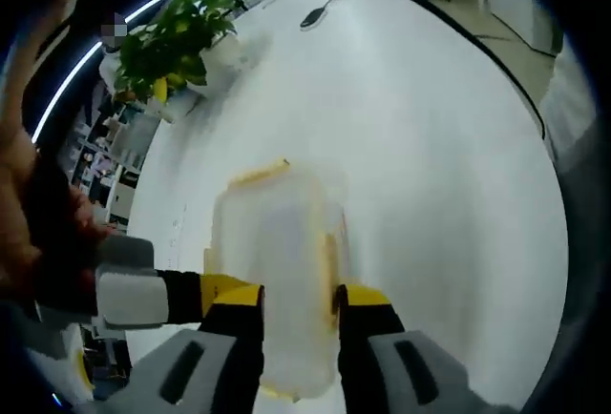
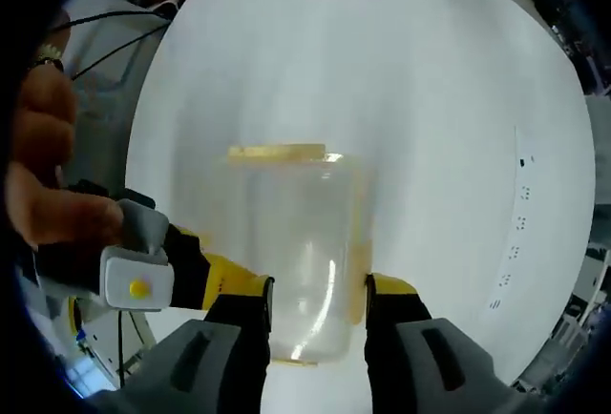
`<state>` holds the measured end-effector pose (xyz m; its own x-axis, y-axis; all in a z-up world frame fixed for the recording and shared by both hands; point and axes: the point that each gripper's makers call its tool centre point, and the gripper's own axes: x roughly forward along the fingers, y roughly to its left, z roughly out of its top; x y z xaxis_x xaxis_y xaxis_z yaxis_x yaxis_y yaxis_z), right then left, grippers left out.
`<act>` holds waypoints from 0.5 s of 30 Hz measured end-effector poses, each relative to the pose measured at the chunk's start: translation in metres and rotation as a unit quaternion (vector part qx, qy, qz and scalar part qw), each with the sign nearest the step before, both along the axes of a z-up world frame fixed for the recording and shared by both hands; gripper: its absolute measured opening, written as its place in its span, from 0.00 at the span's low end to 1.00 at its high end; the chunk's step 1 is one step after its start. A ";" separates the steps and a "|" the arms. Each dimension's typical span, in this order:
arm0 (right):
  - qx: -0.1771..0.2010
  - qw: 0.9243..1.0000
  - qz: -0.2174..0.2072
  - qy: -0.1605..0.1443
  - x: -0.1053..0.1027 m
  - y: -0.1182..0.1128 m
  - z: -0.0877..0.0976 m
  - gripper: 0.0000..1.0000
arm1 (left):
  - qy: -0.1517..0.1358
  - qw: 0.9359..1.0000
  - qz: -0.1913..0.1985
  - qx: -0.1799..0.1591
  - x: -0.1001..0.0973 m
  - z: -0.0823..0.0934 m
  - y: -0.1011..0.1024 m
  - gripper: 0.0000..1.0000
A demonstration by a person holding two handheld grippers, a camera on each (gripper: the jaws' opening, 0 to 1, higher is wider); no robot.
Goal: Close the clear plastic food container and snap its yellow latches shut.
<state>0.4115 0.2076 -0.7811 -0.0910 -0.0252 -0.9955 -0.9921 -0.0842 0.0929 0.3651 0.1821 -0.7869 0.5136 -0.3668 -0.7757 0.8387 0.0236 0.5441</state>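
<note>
Presently the clear container [image 1: 282, 271] lies mid-surface [image 1: 430, 175], lid seemingly on, with left gripper [image 1: 298, 314] and right gripper [image 2: 318, 304] fingers closely bracketing it from opposite ends, contact indiscernible; latching appears next, starting with the twelve-o'clock yellow latch [image 2: 277, 152].

Container [image 1: 282, 271] on table [image 1: 430, 147], between left hand-held gripper [image 1: 298, 311] jaws, plant [image 1: 172, 42] behind at table edge

The white table [image 1: 430, 147] lies bare and open around the clear container [image 1: 282, 271] on most sides. At its far edge a potted plant [image 1: 177, 42] and a dark spoon-like utensil [image 1: 313, 17] stand well apart from the container. The other gripper [image 1: 134, 295] crowds one flank.
</note>
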 end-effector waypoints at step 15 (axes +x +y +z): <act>0.060 0.994 -0.026 0.092 0.006 0.010 -0.003 0.33 | 0.012 1.000 -0.004 -0.014 0.002 0.002 0.002 0.24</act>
<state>0.4175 0.2177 -0.7843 -0.2695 0.1016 -0.9576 -0.9627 -0.0548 0.2651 0.3674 0.1840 -0.7849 0.4921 -0.3926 -0.7770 0.8517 0.0324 0.5231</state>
